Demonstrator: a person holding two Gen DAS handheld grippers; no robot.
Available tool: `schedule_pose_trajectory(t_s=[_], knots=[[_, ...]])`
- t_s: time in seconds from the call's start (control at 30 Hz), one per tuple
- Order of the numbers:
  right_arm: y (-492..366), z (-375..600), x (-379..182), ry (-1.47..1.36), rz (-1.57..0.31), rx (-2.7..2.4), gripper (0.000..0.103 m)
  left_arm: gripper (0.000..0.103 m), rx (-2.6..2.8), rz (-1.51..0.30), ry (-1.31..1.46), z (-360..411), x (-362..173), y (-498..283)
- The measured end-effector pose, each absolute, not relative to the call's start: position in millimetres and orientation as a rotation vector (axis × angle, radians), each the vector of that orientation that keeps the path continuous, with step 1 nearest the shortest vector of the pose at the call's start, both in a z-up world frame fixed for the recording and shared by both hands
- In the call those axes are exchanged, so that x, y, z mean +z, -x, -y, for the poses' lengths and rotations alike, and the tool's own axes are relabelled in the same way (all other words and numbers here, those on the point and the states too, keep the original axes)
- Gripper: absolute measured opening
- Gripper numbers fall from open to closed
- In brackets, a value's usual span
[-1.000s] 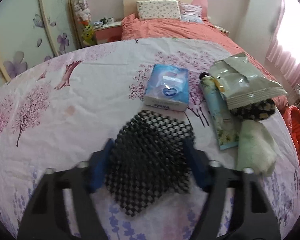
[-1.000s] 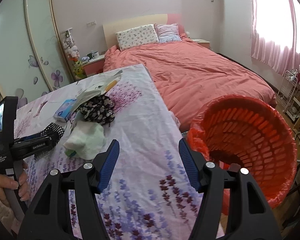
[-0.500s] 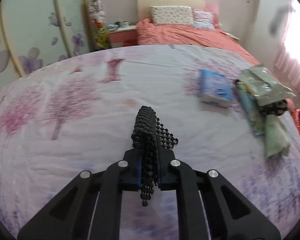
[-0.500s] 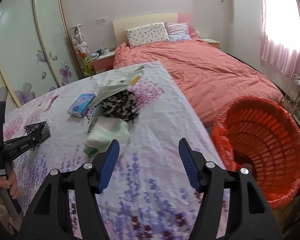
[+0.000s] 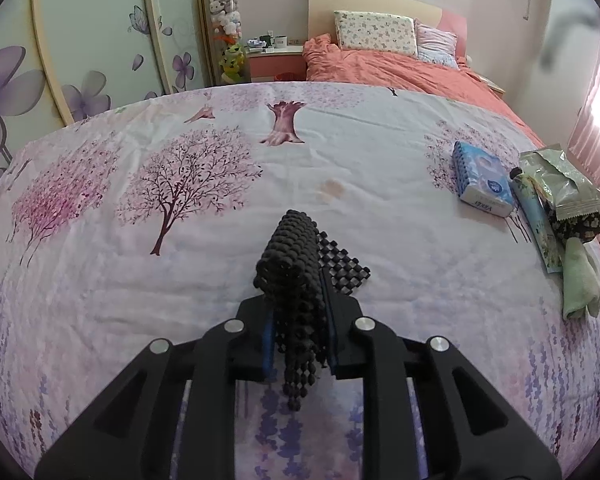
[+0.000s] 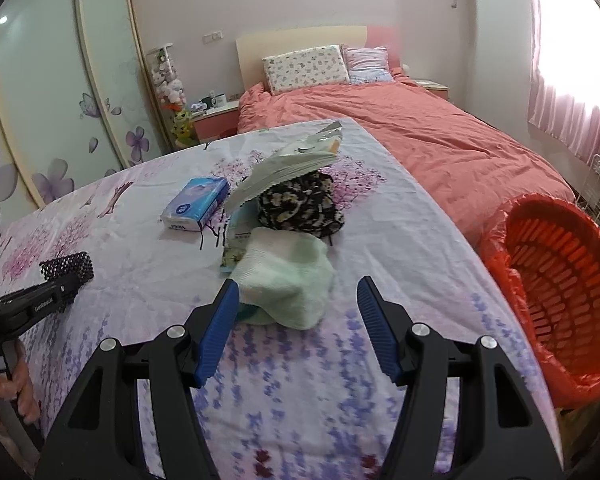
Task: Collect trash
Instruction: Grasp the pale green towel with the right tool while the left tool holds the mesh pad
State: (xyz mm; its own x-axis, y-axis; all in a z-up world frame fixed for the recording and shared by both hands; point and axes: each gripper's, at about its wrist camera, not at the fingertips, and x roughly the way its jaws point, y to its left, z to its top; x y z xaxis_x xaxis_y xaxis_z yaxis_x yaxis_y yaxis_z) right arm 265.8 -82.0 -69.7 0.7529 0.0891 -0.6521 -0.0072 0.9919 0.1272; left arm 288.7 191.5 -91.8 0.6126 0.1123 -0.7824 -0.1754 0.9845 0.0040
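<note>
Nearest the lens in the left wrist view, your left gripper [image 5: 298, 305] had clamped onto the black mesh mat [image 5: 291, 248]. A second earlier that mat lay flat between wide-open fingers; now it stood bunched into a ridge in the lower middle of the frame. One corner still lay flat on the flowered tablecloth [image 5: 140, 280] just right of the pads. The jaws were easing open again, yet the mesh was still pinched between them. So I judge the first piece of trash was caught, but not securely.

Your left gripper pointed steeply down at the table, and your hand [image 6: 16, 392] held its handle at the lower left edge of the right wrist view.

Your right gripper [image 6: 298, 283] had its fingers spread and empty. It had come in closer to the pale green cloth [image 6: 284, 268], which now sat just ahead of and between the tips at frame centre.

Behind it lay the black floral pouch [image 6: 300, 208] under a snack wrapper [image 6: 284, 164], with the blue tissue pack [image 6: 196, 204] to their left. The red basket [image 6: 496, 240] stood off the table's edge at the right.
</note>
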Motion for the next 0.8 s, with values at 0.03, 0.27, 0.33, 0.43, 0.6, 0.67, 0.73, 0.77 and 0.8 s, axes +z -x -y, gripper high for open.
schedule_pose_trajectory(t_s=[0.03, 0.27, 0.33, 0.43, 0.6, 0.67, 0.73, 0.77, 0.8], knots=[[-266, 79, -71, -0.126, -0.714, 0.043, 0.062, 0.023, 0.165, -0.896, 0.079, -193, -92, -289], [-280, 68, -70, -0.135, -0.708, -0.006, 0.062, 0.023, 0.166, -0.897, 0.081, -197, -93, -287], [-289, 64, -73, -0.121, -0.742, -0.014, 0.062, 0.023, 0.164, -0.896, 0.084, -197, -93, -287], [-303, 62, -86, -0.1, -0.842, -0.024, 0.032, 0.023, 0.164, -0.897, 0.085, -196, -93, -287], [-305, 68, -90, -0.124, -0.873, -0.039, 0.031, 0.023, 0.164, -0.897, 0.085, -196, -93, -287], [-304, 63, -90, -0.086, -0.88, -0.056, 0.032, 0.023, 0.164, -0.896, 0.091, -196, -93, -287], [-304, 57, -90, -0.054, -0.884, -0.072, 0.031, 0.023, 0.164, -0.895, 0.097, -196, -93, -288], [-305, 56, -91, -0.05, -0.884, -0.074, 0.032, 0.023, 0.163, -0.895, 0.1, -197, -93, -288], [-304, 57, -91, -0.056, -0.884, -0.071, 0.032, 0.023, 0.162, -0.894, 0.103, -197, -93, -288]])
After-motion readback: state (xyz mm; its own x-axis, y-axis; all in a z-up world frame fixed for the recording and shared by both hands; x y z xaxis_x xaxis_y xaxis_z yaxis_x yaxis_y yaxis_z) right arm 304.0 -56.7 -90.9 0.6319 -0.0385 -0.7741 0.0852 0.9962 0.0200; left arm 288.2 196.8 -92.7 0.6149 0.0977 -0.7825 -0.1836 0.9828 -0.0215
